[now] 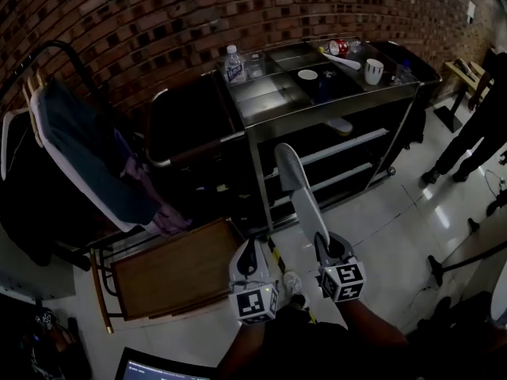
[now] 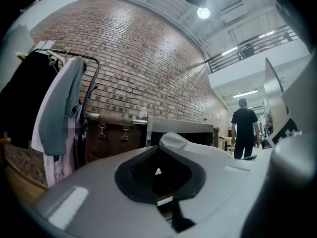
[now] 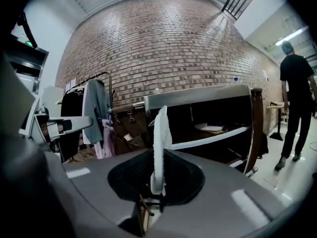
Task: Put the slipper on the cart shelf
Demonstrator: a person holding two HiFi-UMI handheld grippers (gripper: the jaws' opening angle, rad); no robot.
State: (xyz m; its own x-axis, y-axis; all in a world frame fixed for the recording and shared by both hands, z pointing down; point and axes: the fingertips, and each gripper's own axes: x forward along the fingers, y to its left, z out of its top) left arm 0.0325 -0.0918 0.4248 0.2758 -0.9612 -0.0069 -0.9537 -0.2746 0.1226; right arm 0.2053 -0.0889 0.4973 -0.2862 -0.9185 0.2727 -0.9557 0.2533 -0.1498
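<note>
- Gripping the thin white slipper point(image 1: 303, 196) by one end, our right gripper point(image 1: 326, 244) may lose it.
- The tip could snag the steel cart shelf point(image 1: 348, 145); our left gripper point(image 1: 252, 249) rides closed, empty.

Clear run to the cart's open front
The pale tiled floor point(image 1: 380, 212) lies free before the grey steel cart point(image 1: 273, 93); a brown wooden tray point(image 1: 174, 271) crowds the left, a person in black point(image 1: 467, 141) stands right.
</note>
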